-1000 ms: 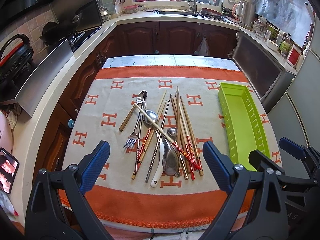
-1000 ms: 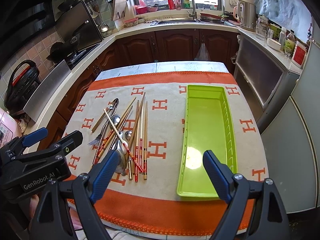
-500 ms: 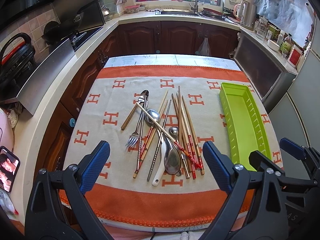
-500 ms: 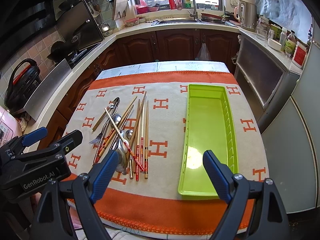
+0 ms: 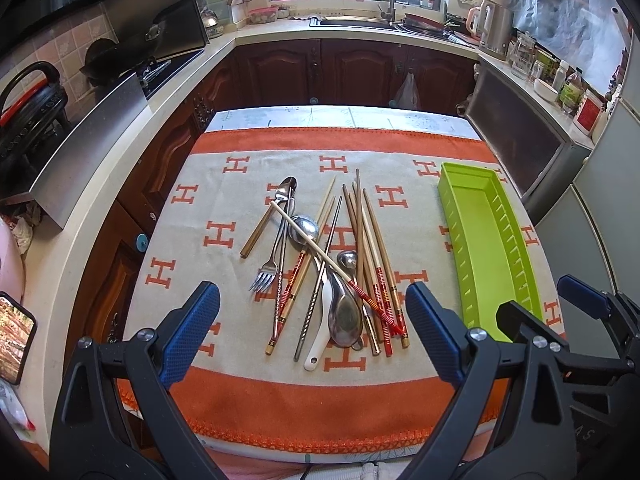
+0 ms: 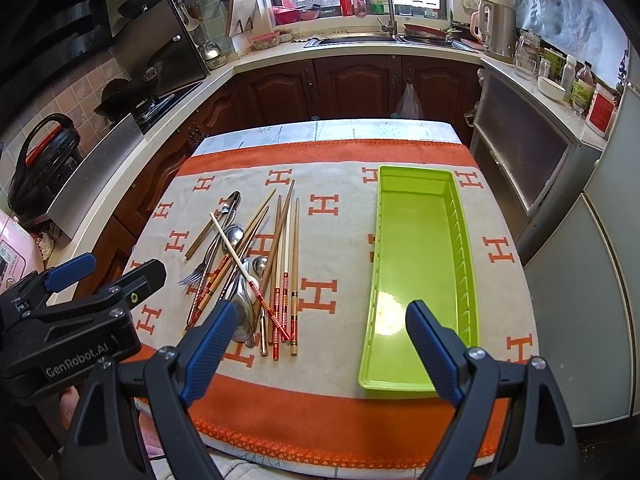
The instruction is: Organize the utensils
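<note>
Utensils [image 5: 328,272] lie ahead between left gripper's [image 5: 312,332] parted jaws

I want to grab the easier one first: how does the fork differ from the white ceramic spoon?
The fork is thin bare metal with tines; the white ceramic spoon is thicker and opaque white. The fork lies at the pile's left edge with its tines clear on the cloth; the spoon sits mid-pile, partly under a metal spoon. Both lie flat, untouched by either open gripper.

Home kitchen: sink [image 6: 356,40], stove [image 6: 160,102], kettle [image 6: 498,32], wooden cabinets [image 6: 356,88].
</note>
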`<action>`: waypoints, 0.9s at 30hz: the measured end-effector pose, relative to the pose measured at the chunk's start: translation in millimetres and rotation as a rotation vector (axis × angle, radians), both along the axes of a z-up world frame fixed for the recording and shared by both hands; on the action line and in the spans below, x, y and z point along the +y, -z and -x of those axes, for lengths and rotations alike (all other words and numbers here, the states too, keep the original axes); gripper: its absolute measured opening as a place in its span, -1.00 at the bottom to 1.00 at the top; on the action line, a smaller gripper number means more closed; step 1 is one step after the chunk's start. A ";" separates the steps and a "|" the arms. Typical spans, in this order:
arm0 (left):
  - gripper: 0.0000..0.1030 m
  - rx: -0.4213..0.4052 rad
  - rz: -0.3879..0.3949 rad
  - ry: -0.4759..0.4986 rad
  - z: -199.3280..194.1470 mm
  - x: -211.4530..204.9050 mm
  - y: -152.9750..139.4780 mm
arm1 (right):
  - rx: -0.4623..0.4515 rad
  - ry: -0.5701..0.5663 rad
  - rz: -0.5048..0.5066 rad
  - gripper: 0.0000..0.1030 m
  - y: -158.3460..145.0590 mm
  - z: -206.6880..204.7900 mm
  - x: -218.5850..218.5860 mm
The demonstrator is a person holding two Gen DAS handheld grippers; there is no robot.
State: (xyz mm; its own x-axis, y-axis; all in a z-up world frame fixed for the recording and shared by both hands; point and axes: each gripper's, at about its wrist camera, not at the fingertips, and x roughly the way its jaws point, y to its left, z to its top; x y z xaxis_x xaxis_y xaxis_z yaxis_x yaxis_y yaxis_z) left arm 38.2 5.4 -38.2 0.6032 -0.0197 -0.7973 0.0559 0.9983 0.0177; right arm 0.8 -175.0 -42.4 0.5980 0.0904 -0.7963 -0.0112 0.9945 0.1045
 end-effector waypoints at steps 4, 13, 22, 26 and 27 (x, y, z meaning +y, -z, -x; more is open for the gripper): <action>0.80 0.000 0.016 -0.002 -4.1 4.0 0.4 | 0.005 -0.010 0.005 0.69 1.9 -2.6 4.4; 0.80 -0.021 -0.004 -0.004 -20.2 17.3 -1.4 | 0.013 -0.017 0.029 0.69 -1.9 -13.6 8.7; 0.80 0.011 0.012 0.025 -50.2 42.7 -7.8 | 0.001 -0.071 0.078 0.69 -13.1 -41.5 24.8; 0.80 0.067 0.025 0.020 -77.7 69.1 -1.6 | -0.006 -0.099 0.070 0.69 -20.4 -65.5 32.1; 0.80 0.080 0.035 0.019 -82.9 75.3 1.0 | -0.008 -0.108 0.066 0.69 -21.4 -70.2 33.8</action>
State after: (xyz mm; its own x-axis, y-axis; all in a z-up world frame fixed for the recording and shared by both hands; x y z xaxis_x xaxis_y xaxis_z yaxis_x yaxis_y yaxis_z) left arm 121.1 80.7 -39.2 0.5366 -0.0593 -0.8417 0.0747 0.9969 -0.0227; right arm 71.0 -141.2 -20.9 0.5941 0.1022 -0.7979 -0.1191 0.9921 0.0384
